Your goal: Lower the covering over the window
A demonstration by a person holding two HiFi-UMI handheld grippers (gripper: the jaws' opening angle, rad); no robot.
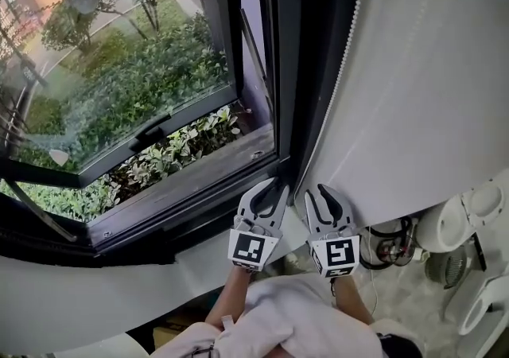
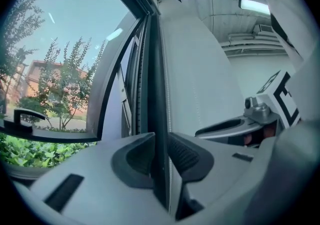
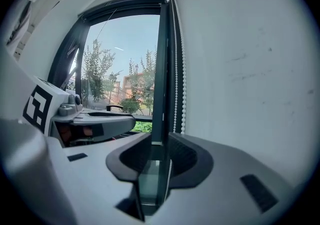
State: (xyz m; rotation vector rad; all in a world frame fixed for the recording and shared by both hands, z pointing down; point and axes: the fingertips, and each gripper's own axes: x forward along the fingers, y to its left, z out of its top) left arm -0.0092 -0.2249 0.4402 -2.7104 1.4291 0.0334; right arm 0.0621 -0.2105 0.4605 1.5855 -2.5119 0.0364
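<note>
Our left tool (image 1: 278,184) and right tool (image 1: 316,190) sit side by side, slightly spread and empty, aimed at the bead cord (image 3: 183,69) we need beside the bare window (image 1: 119,86), its covering out of view.

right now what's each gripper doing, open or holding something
left gripper: open, jaws apart, nothing gripped.
right gripper: open, jaws apart; the bead cord hangs just ahead, not gripped.
</note>
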